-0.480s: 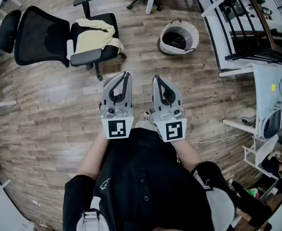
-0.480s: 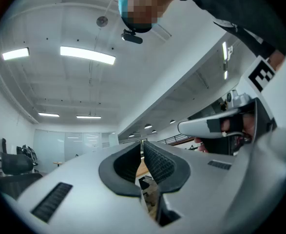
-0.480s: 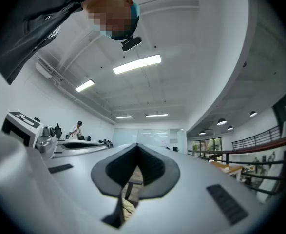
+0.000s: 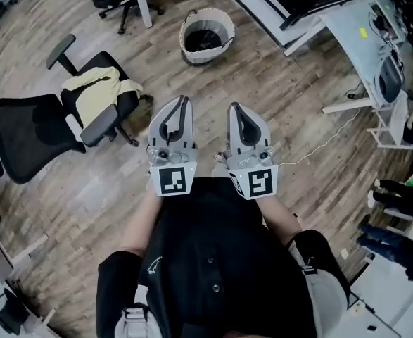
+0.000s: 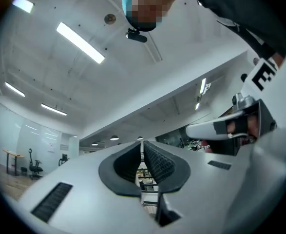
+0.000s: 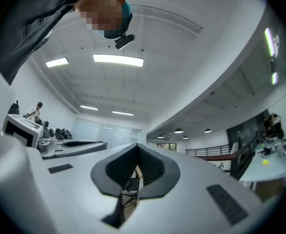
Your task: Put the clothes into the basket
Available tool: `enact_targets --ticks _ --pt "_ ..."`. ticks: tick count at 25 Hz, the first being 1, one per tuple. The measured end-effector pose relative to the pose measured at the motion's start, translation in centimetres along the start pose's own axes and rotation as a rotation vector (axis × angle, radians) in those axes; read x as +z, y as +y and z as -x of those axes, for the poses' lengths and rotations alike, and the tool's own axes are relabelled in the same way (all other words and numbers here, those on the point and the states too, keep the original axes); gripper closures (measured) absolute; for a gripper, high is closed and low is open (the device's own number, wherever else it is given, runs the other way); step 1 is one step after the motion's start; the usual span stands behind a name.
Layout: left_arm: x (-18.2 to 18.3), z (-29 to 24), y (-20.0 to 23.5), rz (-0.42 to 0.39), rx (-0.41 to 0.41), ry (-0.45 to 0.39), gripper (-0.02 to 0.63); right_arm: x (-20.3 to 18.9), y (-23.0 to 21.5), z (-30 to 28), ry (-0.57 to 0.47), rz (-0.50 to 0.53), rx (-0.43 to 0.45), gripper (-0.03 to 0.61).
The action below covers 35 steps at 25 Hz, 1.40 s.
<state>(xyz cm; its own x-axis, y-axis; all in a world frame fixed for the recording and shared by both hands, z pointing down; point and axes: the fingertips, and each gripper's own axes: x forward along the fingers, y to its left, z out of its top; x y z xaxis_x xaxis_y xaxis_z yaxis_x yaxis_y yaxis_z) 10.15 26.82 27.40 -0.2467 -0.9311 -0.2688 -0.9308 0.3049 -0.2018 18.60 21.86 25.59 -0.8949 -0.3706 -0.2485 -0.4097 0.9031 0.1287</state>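
The left claw (image 4: 181,101) and right claw (image 4: 233,108) were both pressed shut on nothing, side by side above the wooden plank floor (image 4: 283,97). The crumpled pale yellow garment (image 4: 97,94) lay on the black mesh office chair (image 4: 30,129) — well apart from the round white woven basket (image 4: 205,55).

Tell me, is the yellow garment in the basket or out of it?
Out. The yellow garment lies crumpled on the seat of the black office chair, apart from the basket on the floor.
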Motion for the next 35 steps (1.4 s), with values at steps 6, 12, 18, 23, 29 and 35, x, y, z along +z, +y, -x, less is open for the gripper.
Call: enact_targets --ticks 6,12,18,23,29,35 --pt "-1.0 7.0 6.7 0.023 -0.177 0.004 0.584 -1.0 8.3 -0.5 0.050 -0.022 -0.225 0.571" --pt "-2.7 12.4 10.4 0.094 -0.241 0.059 0.584 -0.7 16.3 0.2 0.104 0.001 -0.246 0.571" --pt "-4.7 12.4 10.4 0.105 -0.268 0.132 0.584 -2.5 17.8 0.5 0.148 -0.018 -0.246 0.571" --pt "-5.2 10.0 8.6 0.067 -0.299 0.158 0.584 -3.8 14.8 -0.2 0.139 -0.054 -0.254 0.571" --pt "-6.2 4.7 6.1 0.022 -0.311 0.201 0.583 -5.6 9.6 -1.4 0.132 -0.085 -0.226 0.571" --pt "-7.5 1.4 5.5 -0.006 -0.273 0.245 0.583 -6.6 7.2 -3.6 0.136 -0.090 -0.168 0.571"
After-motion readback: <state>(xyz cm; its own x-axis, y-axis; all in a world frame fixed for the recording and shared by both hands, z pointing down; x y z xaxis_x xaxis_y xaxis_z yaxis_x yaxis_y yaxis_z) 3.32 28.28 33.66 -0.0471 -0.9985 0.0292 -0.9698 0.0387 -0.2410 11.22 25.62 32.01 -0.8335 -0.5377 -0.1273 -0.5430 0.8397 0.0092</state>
